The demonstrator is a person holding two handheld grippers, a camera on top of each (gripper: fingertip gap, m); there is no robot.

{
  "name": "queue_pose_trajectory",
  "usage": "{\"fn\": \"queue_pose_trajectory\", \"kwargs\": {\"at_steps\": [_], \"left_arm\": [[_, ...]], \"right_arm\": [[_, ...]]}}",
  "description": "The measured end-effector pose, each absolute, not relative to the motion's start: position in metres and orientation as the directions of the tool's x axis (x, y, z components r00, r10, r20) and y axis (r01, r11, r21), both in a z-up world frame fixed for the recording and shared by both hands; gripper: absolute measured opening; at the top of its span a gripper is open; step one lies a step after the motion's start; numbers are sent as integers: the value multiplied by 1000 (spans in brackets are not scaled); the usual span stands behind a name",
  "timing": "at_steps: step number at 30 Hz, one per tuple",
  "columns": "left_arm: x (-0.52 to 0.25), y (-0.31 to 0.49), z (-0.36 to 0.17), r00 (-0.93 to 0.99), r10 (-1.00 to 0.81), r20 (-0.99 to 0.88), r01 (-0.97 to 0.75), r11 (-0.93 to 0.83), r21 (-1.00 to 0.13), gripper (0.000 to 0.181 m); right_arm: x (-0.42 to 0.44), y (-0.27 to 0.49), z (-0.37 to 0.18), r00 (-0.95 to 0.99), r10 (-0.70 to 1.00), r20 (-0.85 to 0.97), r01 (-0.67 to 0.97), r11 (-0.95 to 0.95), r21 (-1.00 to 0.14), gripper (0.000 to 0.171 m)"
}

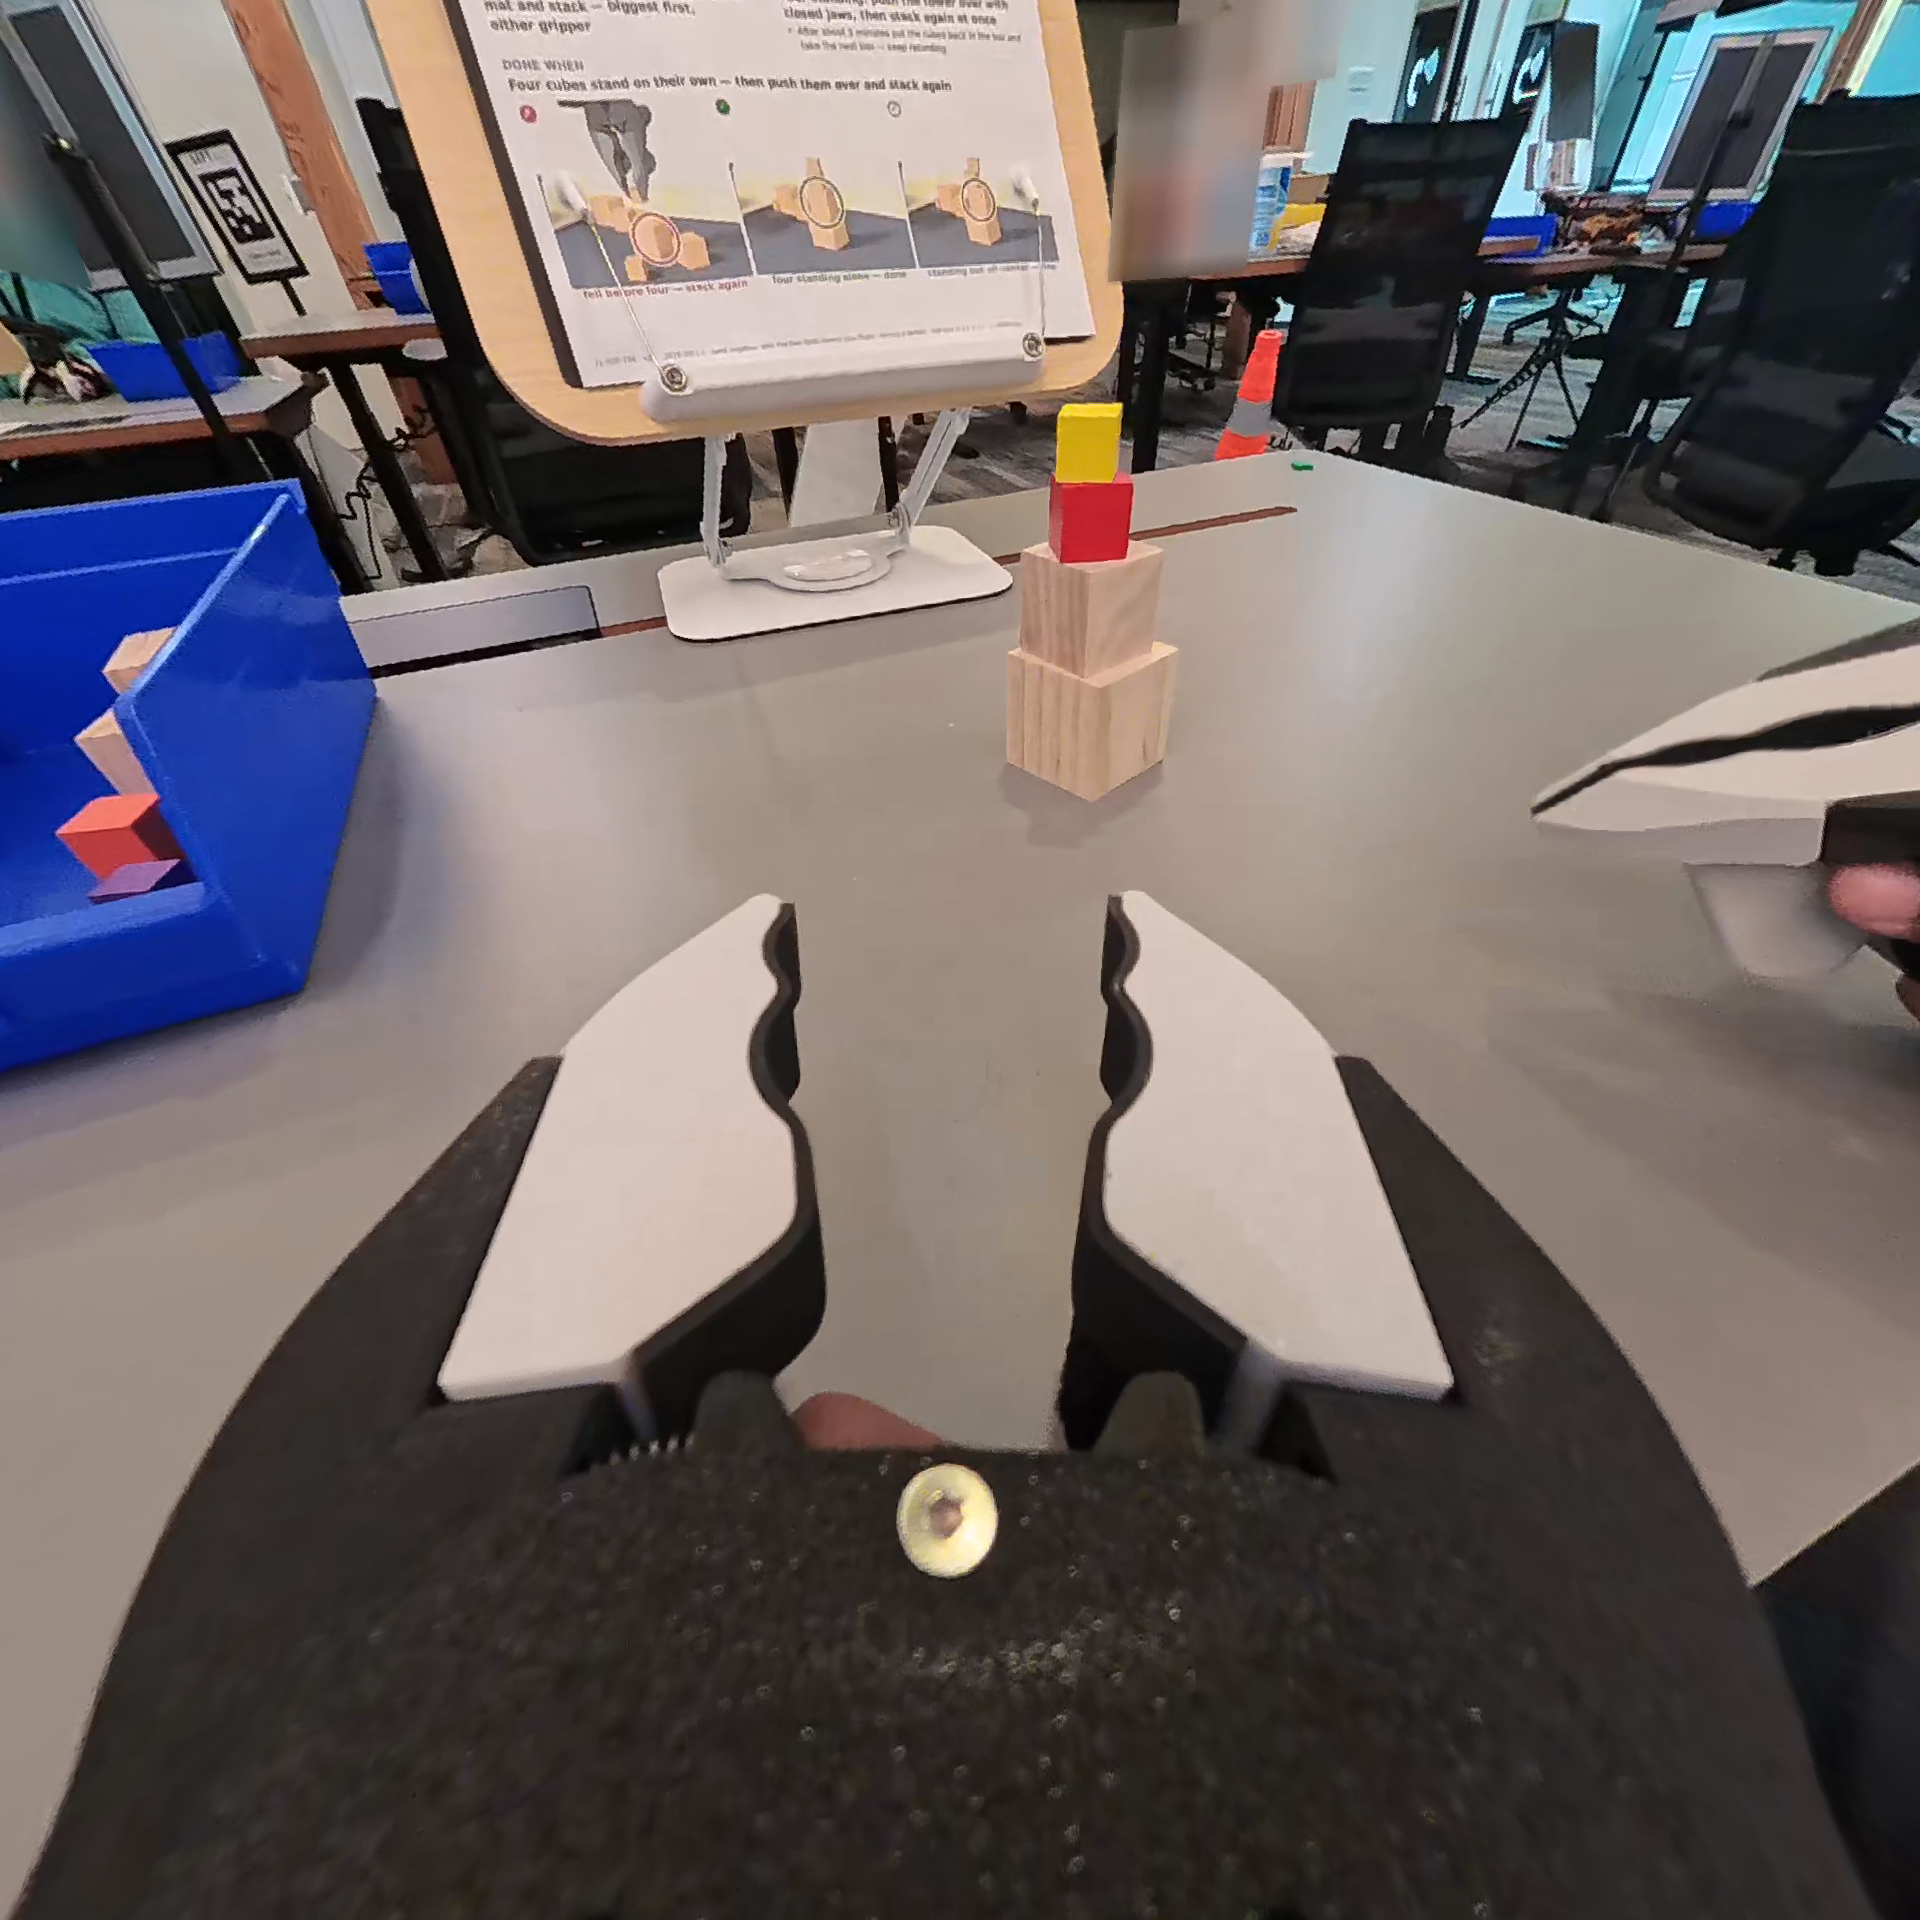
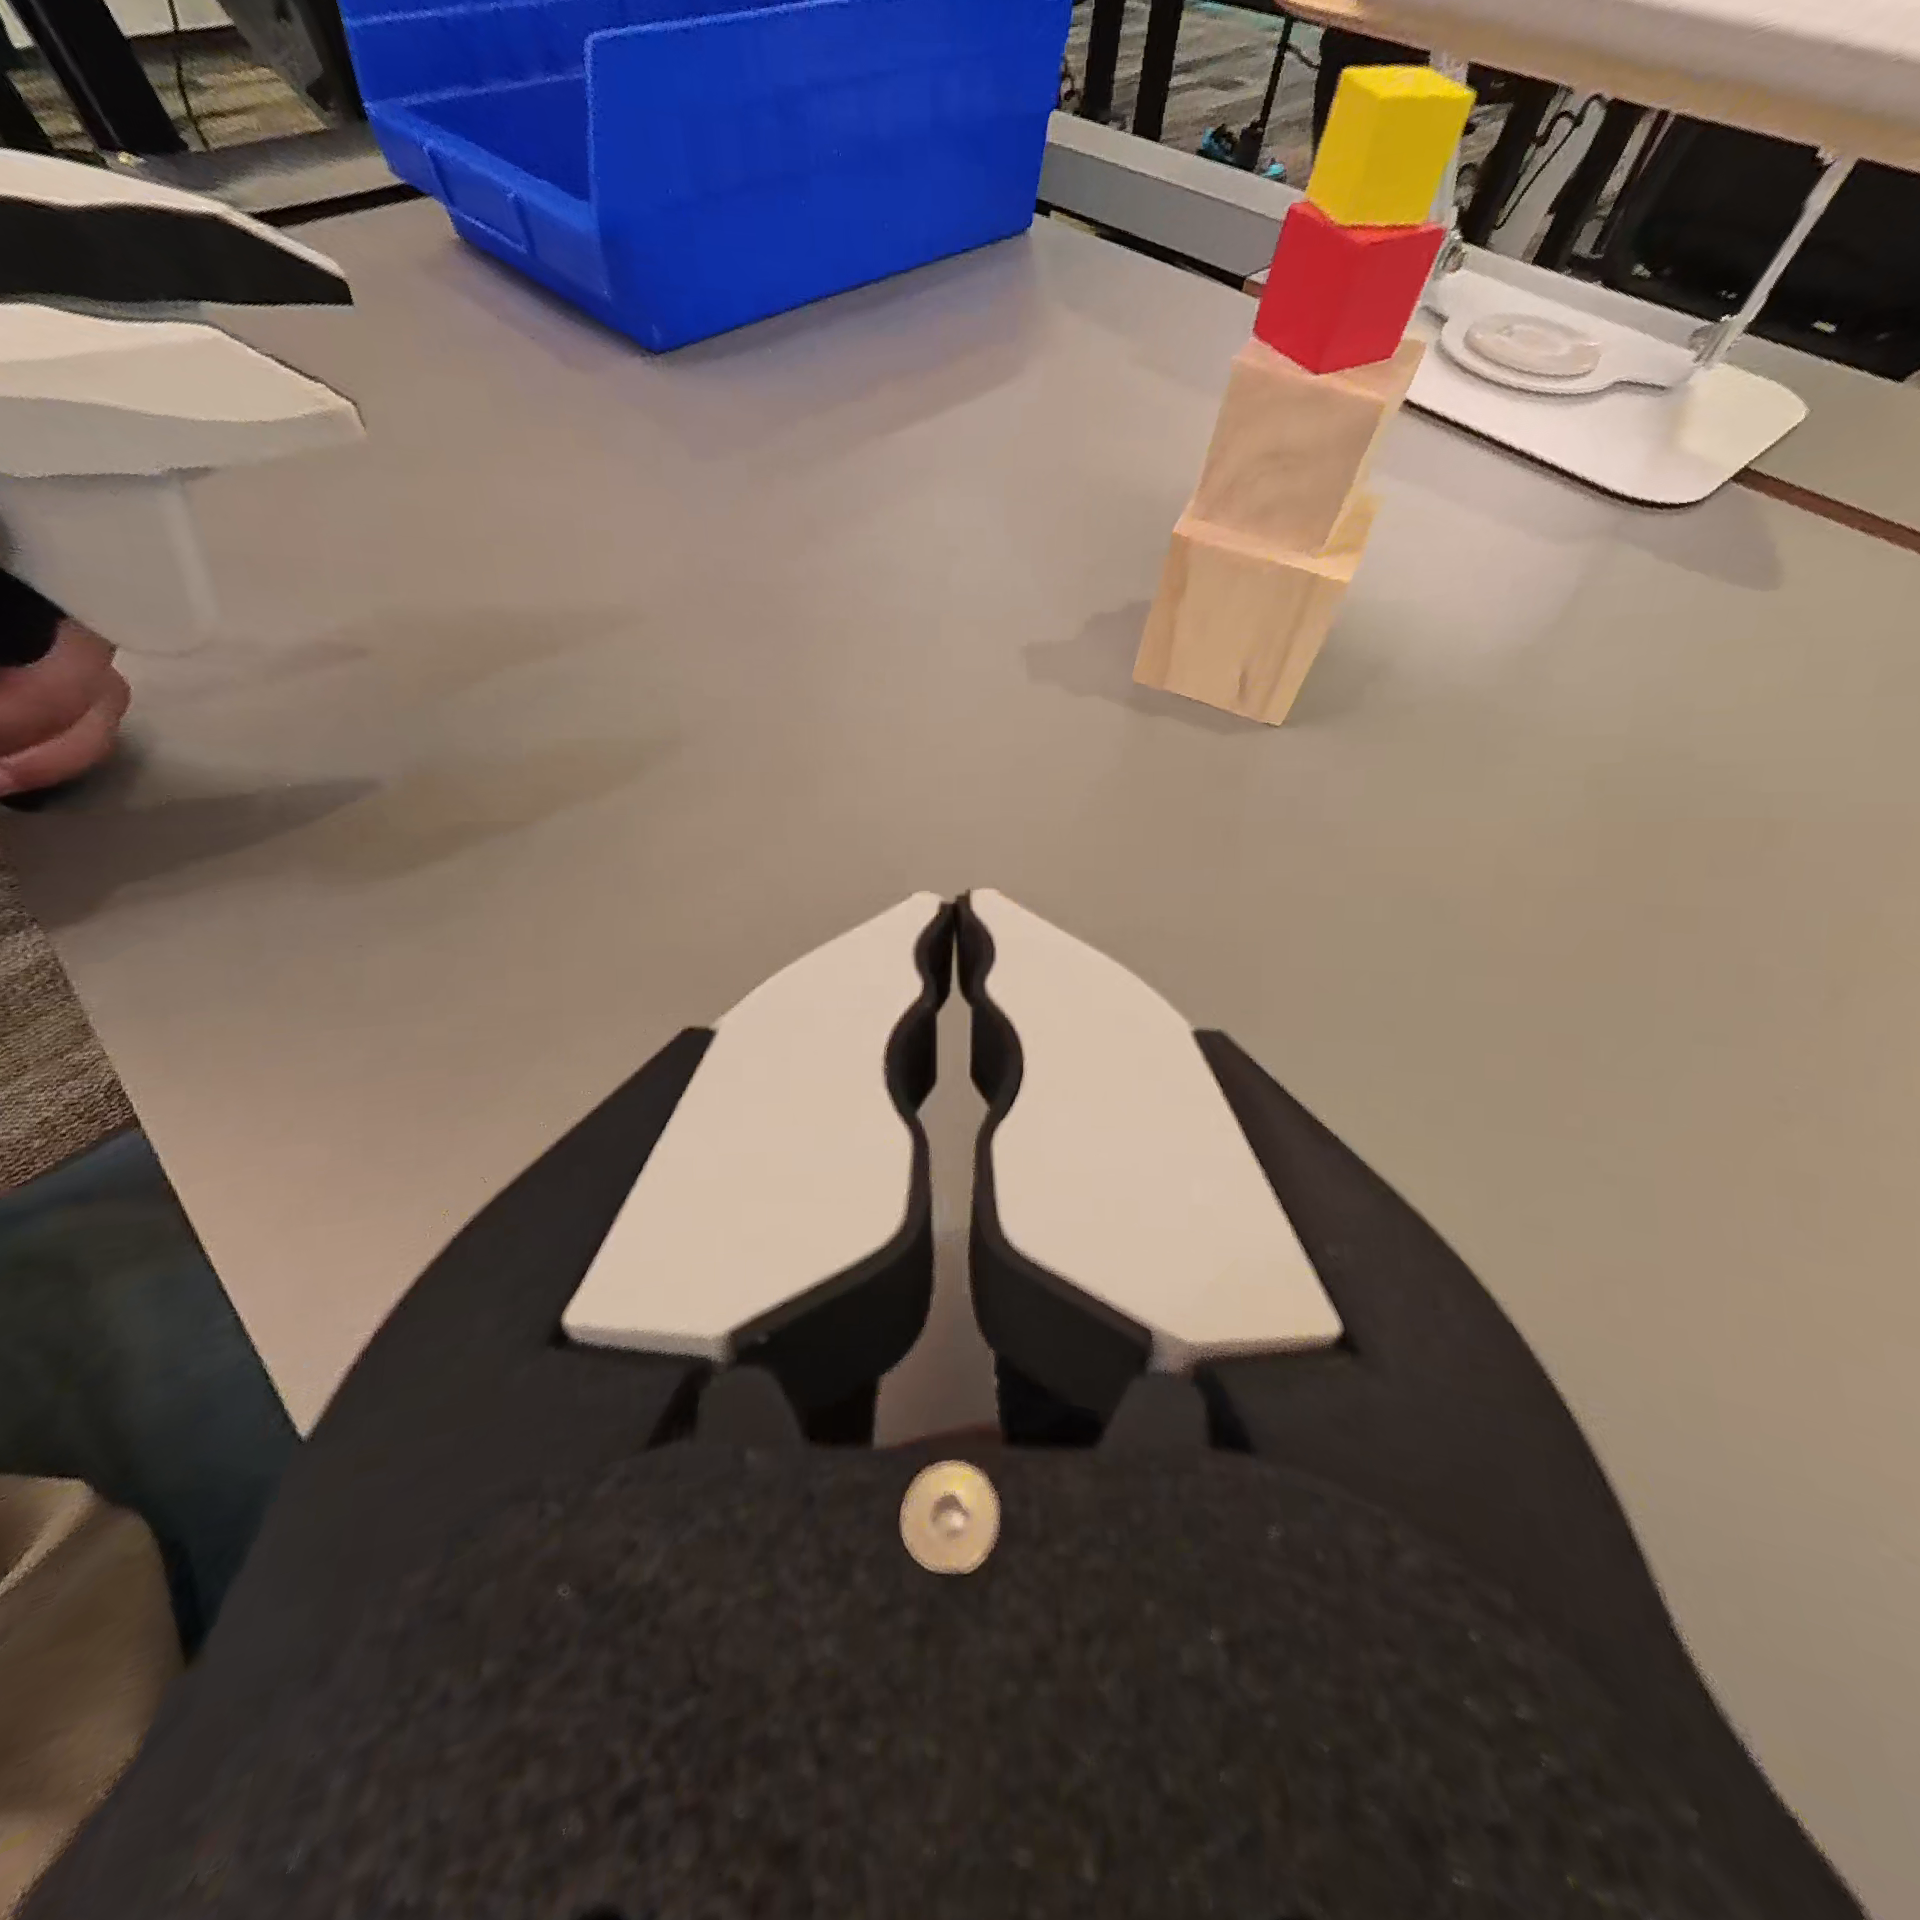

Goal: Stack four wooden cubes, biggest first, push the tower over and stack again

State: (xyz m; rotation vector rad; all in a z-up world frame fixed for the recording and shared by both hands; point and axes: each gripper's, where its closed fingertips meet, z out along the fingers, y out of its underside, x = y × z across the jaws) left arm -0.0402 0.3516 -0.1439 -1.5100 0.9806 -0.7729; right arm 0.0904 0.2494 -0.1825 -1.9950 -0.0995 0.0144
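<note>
While the four cubes stand as one tower on the grey bench (image 1: 1351, 935), both tools are away from it and hold nothing. At the bottom is the big plain wooden cube (image 1: 1089, 719), on it a smaller plain wooden cube (image 1: 1089, 613), then the red cube (image 1: 1089, 520), and on top the yellow cube (image 1: 1088, 443). The cubes sit a little turned against each other, and the tower stands upright toward the far edge of the bench, just before the white foot of the document stand (image 1: 831, 582). This stand carries a printed instruction sheet on a wooden board.

The left tool (image 1: 951, 914) hangs over the middle of the bench with its two fingers well apart and only bare bench between them. The right tool (image 2: 956, 902) has its fingers pressed together at the tips, with nothing between them, and it is nearer to the right edge of the bench.

At the left edge stands a blue bin (image 1: 249, 748). Inside it lie more blocks: two plain wooden ones, a red one and a purple one (image 1: 135, 881).
</note>
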Motion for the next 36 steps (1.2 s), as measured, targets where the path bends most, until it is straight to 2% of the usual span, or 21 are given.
{"fn": "queue_pose_trajectory", "kwargs": {"at_steps": [6,10,16,18,20,21,23,24,27,31,36], "left_arm": [[-41,354,-145,436,-900,-13,-167,-67,-984,55],[-46,357,-143,443,-897,-3,-170,-80,-982,55],[-58,354,-132,438,-899,-10,-143,-59,-988,55],[-61,351,-130,433,-901,-26,-146,-42,-988,54],[-63,350,-129,431,-901,-46,-151,-22,-988,54],[-63,349,-128,431,-901,-49,-149,-17,-989,54],[-63,345,-128,419,-907,-44,-152,-23,-988,54],[-63,342,-127,409,-912,-34,-150,-31,-988,54],[-62,335,-125,391,-920,-30,-144,-29,-989,53],[-54,336,-137,386,-922,-34,-171,-35,-985,54],[-48,339,-149,403,-913,-61,-208,-27,-978,55]], "right_arm": [[72,272,-184,989,144,36,98,-445,-890,0],[44,308,-181,966,256,33,155,-473,-867,0],[2,364,-213,915,393,89,319,-571,-756,0],[10,376,-224,903,397,164,388,-591,-707,0],[78,397,-227,891,268,368,451,-626,-637,0],[130,405,-225,901,160,404,399,-671,-625,0],[186,402,-225,990,62,130,133,-733,-667,0],[186,395,-214,993,92,69,114,-704,-701,0],[158,353,-200,968,190,166,250,-653,-715,0],[158,303,-201,991,109,82,133,-639,-758,0],[160,253,-197,996,37,83,88,-609,-788,0]]}}
